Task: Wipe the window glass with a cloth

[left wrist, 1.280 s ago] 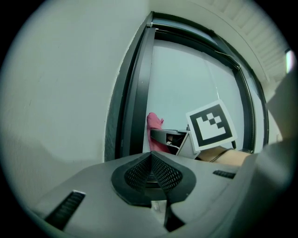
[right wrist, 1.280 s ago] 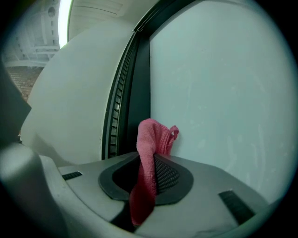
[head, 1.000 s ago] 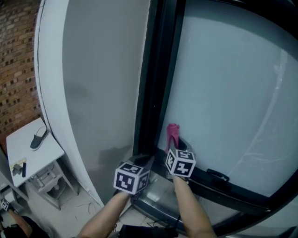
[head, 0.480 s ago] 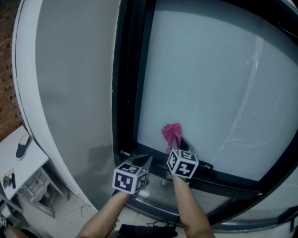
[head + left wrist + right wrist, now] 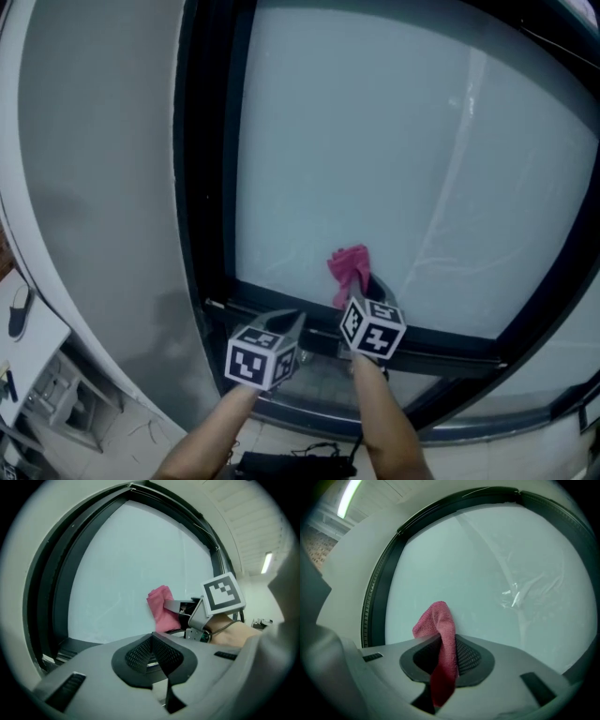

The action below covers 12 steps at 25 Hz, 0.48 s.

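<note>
Here, nearest us, our left gripper hangs low with its jaws pressed together on nothing; we judge it parked aside, since wiping needs one tool only. Just to its right, our right gripper is clamped on the cloth, pinching its lower part so the pink top stands free beyond the jaw tips as a pad. That top seems to rest against the glass, low on the pane, just above the bottom frame, well placed to start a stroke.
</note>
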Tool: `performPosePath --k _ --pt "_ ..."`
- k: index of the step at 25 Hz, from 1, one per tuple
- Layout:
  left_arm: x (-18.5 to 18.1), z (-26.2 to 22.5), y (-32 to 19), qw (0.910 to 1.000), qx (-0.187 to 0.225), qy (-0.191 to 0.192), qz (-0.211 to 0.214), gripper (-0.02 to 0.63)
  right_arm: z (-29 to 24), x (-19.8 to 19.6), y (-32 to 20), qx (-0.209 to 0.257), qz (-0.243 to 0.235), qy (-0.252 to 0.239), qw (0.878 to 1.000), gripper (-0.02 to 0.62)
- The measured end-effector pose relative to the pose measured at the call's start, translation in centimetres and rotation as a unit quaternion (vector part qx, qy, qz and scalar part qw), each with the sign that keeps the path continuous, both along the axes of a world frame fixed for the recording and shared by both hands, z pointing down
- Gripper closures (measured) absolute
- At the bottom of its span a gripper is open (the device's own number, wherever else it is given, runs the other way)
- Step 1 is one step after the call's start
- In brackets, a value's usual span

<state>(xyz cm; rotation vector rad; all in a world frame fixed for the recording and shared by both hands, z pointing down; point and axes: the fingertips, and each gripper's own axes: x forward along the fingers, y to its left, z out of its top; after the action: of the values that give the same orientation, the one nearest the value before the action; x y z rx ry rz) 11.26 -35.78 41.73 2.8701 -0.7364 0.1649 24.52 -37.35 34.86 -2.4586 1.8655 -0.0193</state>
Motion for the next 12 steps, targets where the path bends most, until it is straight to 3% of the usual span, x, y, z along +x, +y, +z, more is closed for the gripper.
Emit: performPosePath --k 12 --pt "6.7 -0.2 3.7 0.998 -0.003 -0.001 0.064 0.598 0.0 7.6 6.0 -0.007 0.067 0.002 0.998 0.531"
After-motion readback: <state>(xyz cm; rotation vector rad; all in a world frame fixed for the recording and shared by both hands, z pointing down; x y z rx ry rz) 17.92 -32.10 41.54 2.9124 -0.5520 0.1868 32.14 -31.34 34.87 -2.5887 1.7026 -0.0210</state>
